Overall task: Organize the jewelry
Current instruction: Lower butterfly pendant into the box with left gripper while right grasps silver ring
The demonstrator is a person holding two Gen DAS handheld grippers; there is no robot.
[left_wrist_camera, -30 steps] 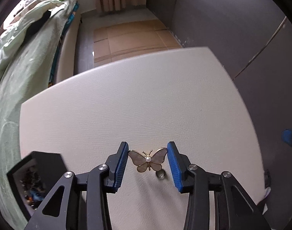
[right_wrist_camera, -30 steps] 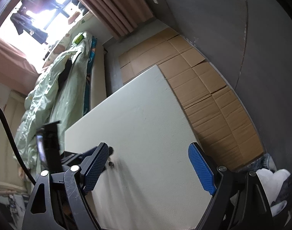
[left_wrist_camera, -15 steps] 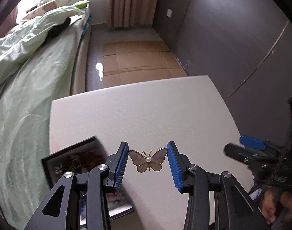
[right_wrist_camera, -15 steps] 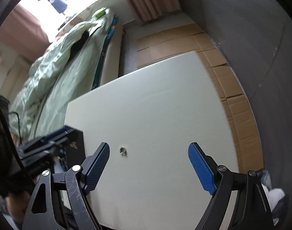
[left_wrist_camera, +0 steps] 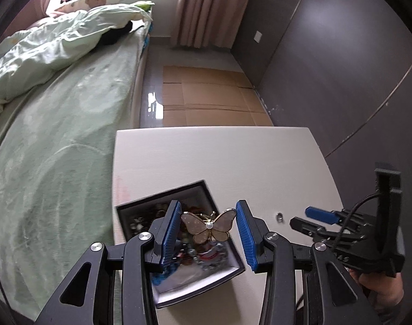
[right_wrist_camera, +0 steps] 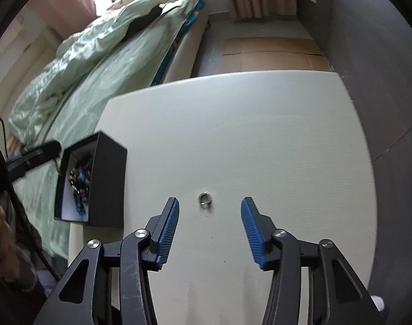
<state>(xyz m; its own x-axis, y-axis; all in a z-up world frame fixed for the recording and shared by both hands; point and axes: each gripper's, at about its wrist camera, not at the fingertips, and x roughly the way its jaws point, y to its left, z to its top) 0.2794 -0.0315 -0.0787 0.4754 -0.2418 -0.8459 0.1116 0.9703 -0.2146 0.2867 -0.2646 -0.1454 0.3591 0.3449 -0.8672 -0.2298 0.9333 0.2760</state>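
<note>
Now we hold a butterfly brooch (left_wrist_camera: 208,226) clamped by its wingtips in our left hand-held gripper (left_wrist_camera: 208,227), hanging above the open black jewelry box (left_wrist_camera: 162,199) at the left edge of the white worktop (left_wrist_camera: 233,157). The box is full of mixed beads and trinkets. Our right hand-held gripper (right_wrist_camera: 209,223) has just been closing, yet its blue pads (right_wrist_camera: 168,224) press on nothing; they stand apart on either side of a small silver ring (right_wrist_camera: 205,198) lying on the worktop a little ahead of them. A bed (left_wrist_camera: 57,124) with green bedding runs alongside.
</note>
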